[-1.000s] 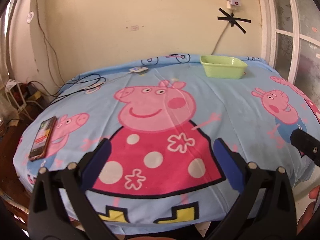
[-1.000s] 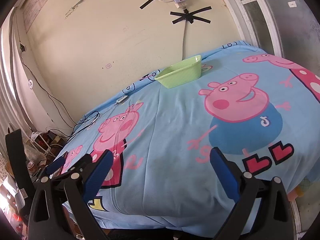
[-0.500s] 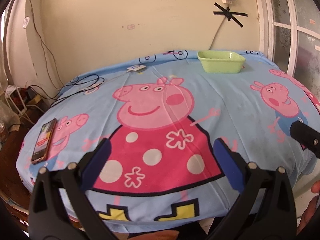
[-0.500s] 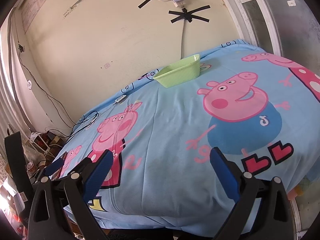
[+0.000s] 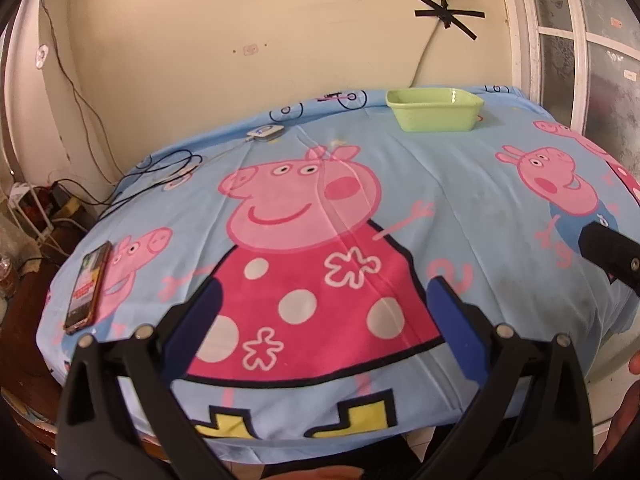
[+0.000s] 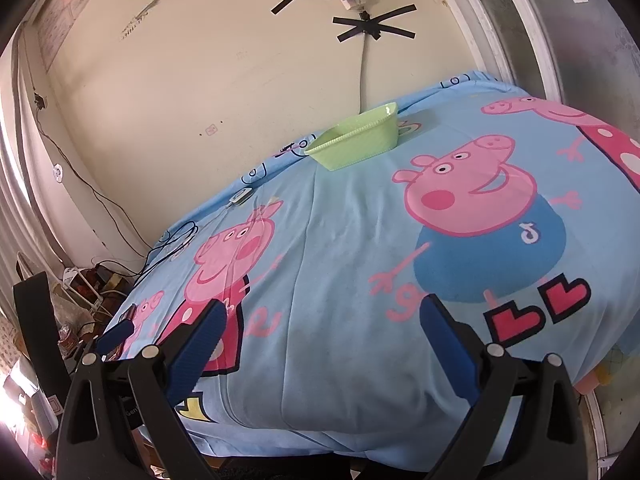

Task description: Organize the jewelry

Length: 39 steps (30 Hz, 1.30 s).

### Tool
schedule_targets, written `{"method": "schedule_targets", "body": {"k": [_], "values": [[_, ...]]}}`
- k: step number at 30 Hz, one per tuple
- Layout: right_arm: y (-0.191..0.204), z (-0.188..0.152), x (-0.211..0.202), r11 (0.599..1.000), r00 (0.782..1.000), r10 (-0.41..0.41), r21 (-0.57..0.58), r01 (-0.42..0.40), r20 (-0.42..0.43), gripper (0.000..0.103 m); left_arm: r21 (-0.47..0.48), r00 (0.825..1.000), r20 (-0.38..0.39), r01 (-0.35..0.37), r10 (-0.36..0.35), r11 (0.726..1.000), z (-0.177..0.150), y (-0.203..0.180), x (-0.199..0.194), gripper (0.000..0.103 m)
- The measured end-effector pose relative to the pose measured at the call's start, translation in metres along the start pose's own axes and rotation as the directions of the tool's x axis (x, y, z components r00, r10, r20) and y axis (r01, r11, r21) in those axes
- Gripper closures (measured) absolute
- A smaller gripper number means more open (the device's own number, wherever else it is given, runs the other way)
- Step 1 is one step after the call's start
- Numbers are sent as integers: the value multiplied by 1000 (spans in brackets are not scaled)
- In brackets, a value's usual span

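1. Left wrist view shows the left gripper (image 5: pixel 324 312) low at the near edge of a table covered by a blue cartoon-pig cloth (image 5: pixel 460 200). Its two blue fingers are wide apart and hold nothing.
2. Right wrist view shows the right gripper (image 6: pixel 320 334) at the near edge too. Its fingers are also wide apart and empty.
3. A green tray (image 5: pixel 434 110) sits at the far side of the table, close to the wall. It is well apart from both grippers. I cannot see inside it from here.
4. I cannot find any clear jewelry on the cloth. There is one tiny pale speck (image 5: pixel 338 143) near the pig's ears, but it is too small to tell what it is.
5. A phone (image 5: pixel 88 286) lies by the left edge, and a small white gadget (image 5: pixel 266 133) with cords (image 5: pixel 168 168) lies at the back left. They are not part of the job, I think.
6. The job looks like it is only starting. A good next move is to reach slowly toward the tray and the speck, keep the fingers apart, and look closely before pinching.
7. Jewelry is small and slippery, so pinch gently and do not grab the cloth with it.
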State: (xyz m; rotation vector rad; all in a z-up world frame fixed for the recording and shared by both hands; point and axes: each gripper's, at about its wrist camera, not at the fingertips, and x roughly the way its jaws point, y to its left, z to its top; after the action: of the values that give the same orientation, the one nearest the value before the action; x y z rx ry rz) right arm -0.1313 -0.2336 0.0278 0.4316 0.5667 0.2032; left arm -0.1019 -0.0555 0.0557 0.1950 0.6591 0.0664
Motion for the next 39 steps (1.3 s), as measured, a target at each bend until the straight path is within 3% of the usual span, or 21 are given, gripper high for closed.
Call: {"method": "schedule_targets", "body": {"k": [39], "values": [[1, -2, -2, 1000, 1000, -1, 12, 1, 1, 28, 19, 1000, -12, 6, -6, 1000, 0, 4, 7, 5]]}}
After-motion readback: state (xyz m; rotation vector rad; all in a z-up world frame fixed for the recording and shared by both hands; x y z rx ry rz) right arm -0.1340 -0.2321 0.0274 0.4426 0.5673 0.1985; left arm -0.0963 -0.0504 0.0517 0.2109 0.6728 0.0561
